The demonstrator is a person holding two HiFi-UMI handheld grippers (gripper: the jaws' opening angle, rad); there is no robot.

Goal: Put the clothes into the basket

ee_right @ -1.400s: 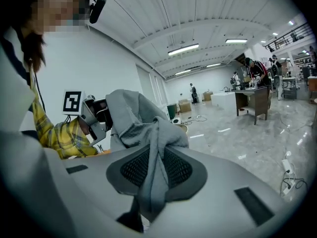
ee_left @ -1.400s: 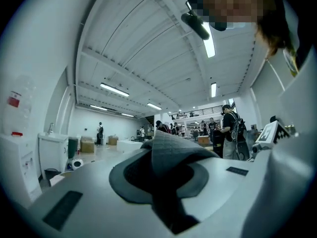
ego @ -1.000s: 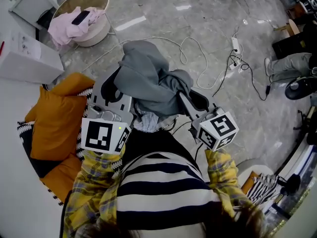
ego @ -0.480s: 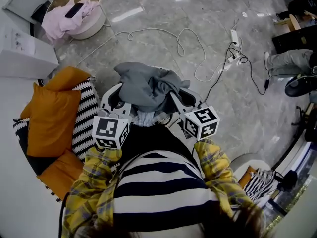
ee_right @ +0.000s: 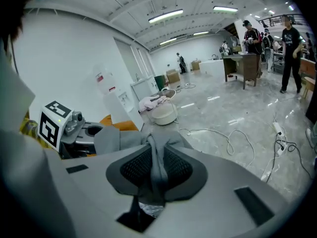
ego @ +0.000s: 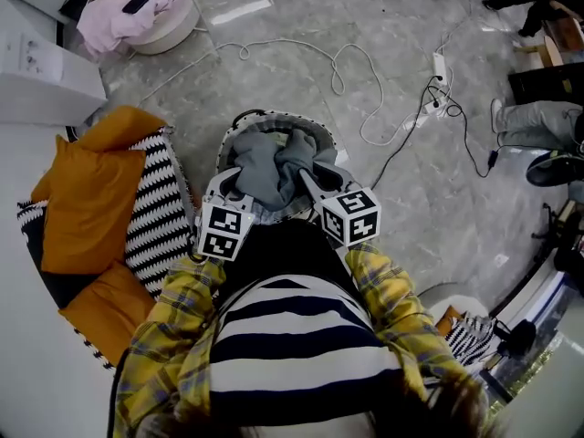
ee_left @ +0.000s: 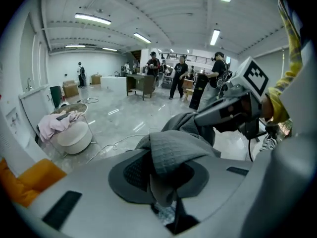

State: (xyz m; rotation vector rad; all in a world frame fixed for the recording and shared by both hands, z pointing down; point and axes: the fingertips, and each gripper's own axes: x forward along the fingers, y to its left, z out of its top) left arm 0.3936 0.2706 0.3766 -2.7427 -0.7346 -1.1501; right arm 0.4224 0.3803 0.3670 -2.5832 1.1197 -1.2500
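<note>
The left claw point(ee_left: 161, 176) pinches the grey top point(ego: 274, 167), which bunches up right at the mouth of the basket point(ego: 316, 129). The right claw point(ee_right: 157, 171) pinches it too. If one lets go early, cloth may flop over the rim.

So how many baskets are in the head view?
2. A round beige basket with pink clothes at top left; a basket with a black-and-white speckled rim at centre, under the grey fabric garment. More could be out of frame.

Garment point(ego: 274, 170) over basket point(ego: 278, 114), cushions point(ego: 87, 208) left
</note>
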